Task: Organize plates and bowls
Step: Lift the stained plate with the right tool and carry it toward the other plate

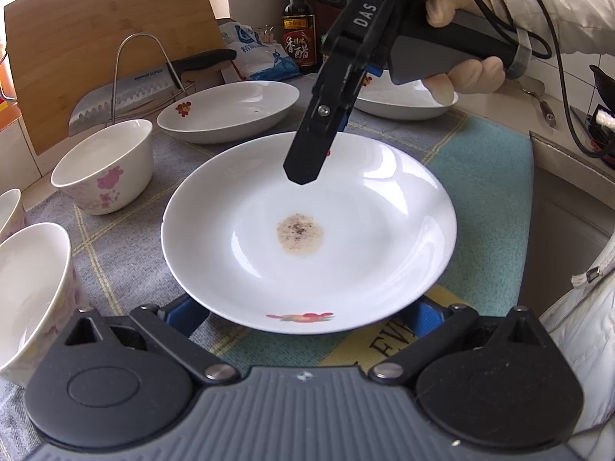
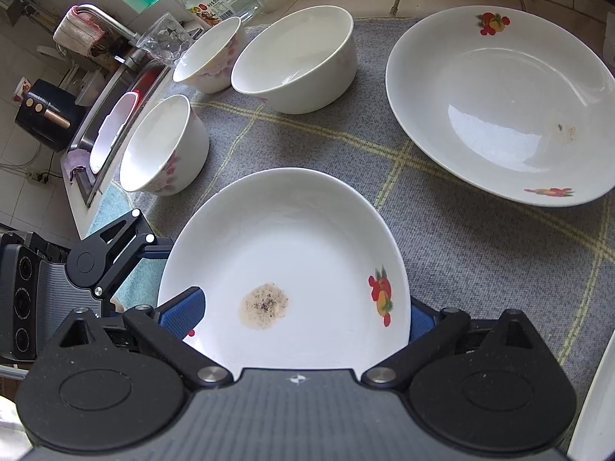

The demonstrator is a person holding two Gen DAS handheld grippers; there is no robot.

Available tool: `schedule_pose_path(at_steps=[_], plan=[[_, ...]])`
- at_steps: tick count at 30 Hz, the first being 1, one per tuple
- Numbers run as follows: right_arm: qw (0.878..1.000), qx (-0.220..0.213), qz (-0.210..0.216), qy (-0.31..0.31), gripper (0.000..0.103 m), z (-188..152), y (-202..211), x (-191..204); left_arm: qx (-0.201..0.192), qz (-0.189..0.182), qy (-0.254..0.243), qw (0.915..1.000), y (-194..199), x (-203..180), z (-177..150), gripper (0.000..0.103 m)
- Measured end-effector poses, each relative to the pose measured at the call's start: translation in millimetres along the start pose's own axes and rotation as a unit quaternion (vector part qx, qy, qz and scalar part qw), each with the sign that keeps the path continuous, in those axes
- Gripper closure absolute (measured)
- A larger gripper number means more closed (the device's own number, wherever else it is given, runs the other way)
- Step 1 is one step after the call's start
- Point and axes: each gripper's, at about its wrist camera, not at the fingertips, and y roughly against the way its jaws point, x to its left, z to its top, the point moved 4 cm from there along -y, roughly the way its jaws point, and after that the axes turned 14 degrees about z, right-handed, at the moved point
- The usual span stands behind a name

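Between both claws' wide-spread fingers sits the stained plate (image 1: 307,238); bowls (image 2: 294,59) nearby.

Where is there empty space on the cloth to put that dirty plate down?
Bare grey cloth lies between the held plate and the big plate, running to the right edge. A smaller strip lies between the held plate and the bowls. By the three bowls near the sink it is crowded.

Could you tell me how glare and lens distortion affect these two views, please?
Left wrist view: soft window glare on the stained plate, and fisheye bending curves the cutting board. Right wrist view: a bright reflection patch on the far plate, the near plate's rim stretched, everything sharp.
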Motion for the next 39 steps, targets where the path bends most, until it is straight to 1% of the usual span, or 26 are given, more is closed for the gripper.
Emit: schedule_pose_path(at_steps=[10,18,24,30,39], plan=[[1.000,-0.007,0.000,0.003,0.000,0.6,3.4,3.2,0.007,0.000,-0.002,1.0000,-0.4,-0.8,3.7,0.001],[1.000,-0.023,-0.003,0.007,0.000,-3.7,18.6,7.2,0.003,-0.004,-0.010,0.9999,2.3,-3.5,13.2,0.001],[0.999,-0.046,-0.011,0.009,0.000,-10.2,42.3,7.9,-0.006,-0.008,-0.026,0.9996,0.6,-10.1,30.4,0.001],[0.998,-0.065,-0.026,0.007,0.000,-20.4,69.2,1.5,-0.017,-0.023,-0.040,0.9988,-7.4,-22.2,48.9,0.001],[0.993,-0.103,-0.054,-0.019,0.000,-43.8,115.8,-27.0,-0.032,-0.057,-0.060,0.9960,-31.4,-51.5,83.5,0.001]])
